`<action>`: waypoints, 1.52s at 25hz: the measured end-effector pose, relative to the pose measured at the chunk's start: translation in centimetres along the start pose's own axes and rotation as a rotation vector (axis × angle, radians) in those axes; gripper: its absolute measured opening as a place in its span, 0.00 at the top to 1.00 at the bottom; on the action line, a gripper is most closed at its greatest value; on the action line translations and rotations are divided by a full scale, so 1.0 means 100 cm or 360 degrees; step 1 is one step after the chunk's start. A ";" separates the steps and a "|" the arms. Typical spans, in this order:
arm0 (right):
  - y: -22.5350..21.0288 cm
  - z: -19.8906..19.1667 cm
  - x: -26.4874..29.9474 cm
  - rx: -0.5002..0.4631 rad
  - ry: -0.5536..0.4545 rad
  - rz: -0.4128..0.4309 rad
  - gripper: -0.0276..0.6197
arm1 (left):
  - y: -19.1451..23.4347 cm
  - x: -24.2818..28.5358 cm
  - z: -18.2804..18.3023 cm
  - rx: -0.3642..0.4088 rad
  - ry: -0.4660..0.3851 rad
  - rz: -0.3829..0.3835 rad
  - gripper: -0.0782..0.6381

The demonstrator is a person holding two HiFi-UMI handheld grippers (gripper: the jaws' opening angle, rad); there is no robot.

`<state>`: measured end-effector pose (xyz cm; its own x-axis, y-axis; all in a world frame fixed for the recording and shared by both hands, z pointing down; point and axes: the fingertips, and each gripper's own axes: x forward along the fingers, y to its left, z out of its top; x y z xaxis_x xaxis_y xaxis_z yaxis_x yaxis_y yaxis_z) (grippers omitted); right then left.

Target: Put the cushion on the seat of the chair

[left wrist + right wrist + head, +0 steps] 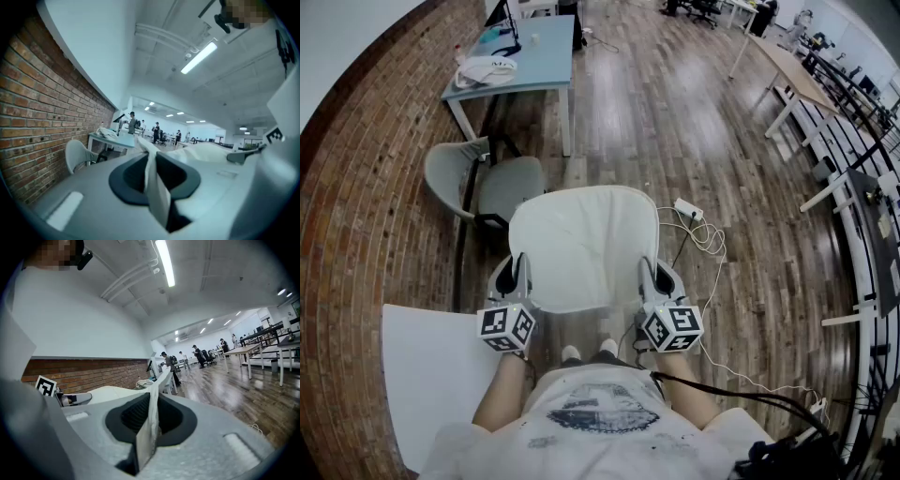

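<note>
A white cushion (581, 246) is held flat in front of me, above the wooden floor. My left gripper (517, 277) is shut on its left edge and my right gripper (652, 279) is shut on its right edge. In the left gripper view the cushion's edge (151, 161) runs pinched between the dark pads of the left gripper (153, 180). In the right gripper view the cushion's fabric (152, 416) is likewise clamped in the right gripper (150, 423). The grey chair (508, 184) stands beyond the cushion, to its left, by the brick wall; it also shows as the chair (77, 154) in the left gripper view.
A light blue table (534, 70) with white items stands behind the chair. A white board or tabletop (431, 375) lies at my lower left. A power strip (687, 207) with white cable lies on the floor to the right. Long tables (797, 75) line the far right; people stand far off.
</note>
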<state>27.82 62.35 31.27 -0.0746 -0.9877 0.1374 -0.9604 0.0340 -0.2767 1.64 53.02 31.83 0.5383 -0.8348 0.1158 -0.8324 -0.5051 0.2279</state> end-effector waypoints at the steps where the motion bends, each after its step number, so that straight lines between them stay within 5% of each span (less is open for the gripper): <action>1: -0.005 0.000 0.000 0.0005 -0.0003 0.0005 0.90 | -0.004 0.002 -0.001 0.0001 -0.0003 0.0002 0.83; 26: -0.098 0.018 0.002 0.0090 -0.0038 0.0055 0.90 | -0.067 0.053 -0.013 0.0035 -0.0011 0.0027 0.83; 38: -0.134 0.024 0.120 0.0079 0.0002 0.0038 0.90 | -0.027 0.168 -0.010 0.0003 0.0005 0.0013 0.83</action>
<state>40.39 49.68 34.37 -0.0979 -0.9865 0.1315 -0.9437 0.0500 -0.3270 13.07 40.58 34.12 0.5319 -0.8382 0.1207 -0.8370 -0.4987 0.2251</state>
